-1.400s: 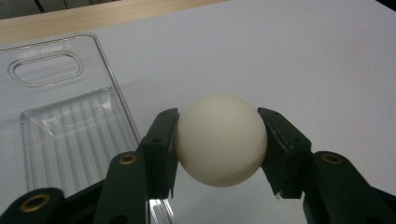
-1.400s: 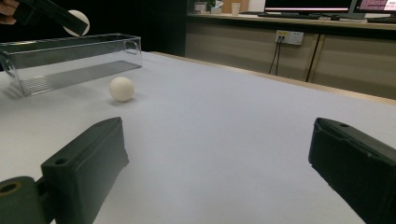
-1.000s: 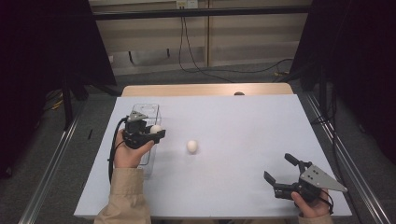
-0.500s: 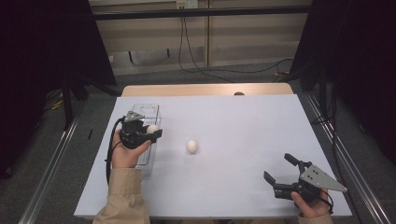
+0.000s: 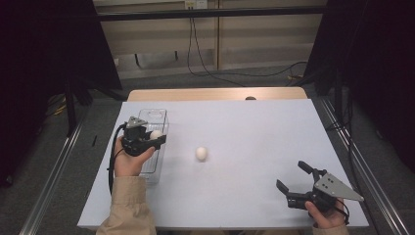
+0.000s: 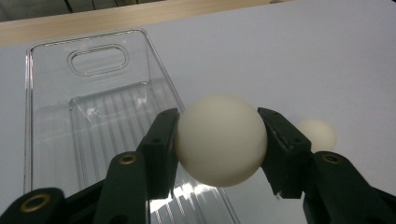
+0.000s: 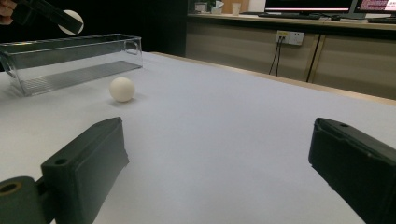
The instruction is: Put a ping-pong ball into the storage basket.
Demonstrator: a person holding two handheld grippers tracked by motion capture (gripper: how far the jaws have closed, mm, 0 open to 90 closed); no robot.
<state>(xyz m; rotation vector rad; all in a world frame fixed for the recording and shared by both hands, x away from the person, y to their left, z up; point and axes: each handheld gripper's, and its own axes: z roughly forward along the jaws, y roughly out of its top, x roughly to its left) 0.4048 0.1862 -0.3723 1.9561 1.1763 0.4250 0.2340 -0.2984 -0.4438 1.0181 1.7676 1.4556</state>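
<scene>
the left tool [image 5: 155,138] holds a white ball [image 6: 220,140] between its two black jaws. in the left gripper view the jaws press on the ball from both sides, so the grip is closed on it. the ball is in the air, not on the desk. in the high view the left tool is over the right long wall of a clear plastic bin [image 5: 153,116], and the held ball [image 5: 155,134] is seen above this wall, at about the middle of the bin's length. in the right gripper view the same ball [image 7: 71,21] is higher than the top rim of the bin [image 7: 70,60] and does not touch it.

the bin stands on the left part of the white desk [image 5: 254,132], with its long side pointing away from the person. a handle hole is cut in its far short wall, and its floor has ribs.

a second white ball [image 5: 201,153] lies on the desk, to the right of the bin and apart from it. in the left gripper view it [image 6: 319,134] appears behind the right jaw.

the right tool [image 5: 290,177] is near the front right corner of the desk, well apart from both balls. its jaws are wide and nothing is between them. a hand [image 5: 325,215] holds it low over the desk.
</scene>
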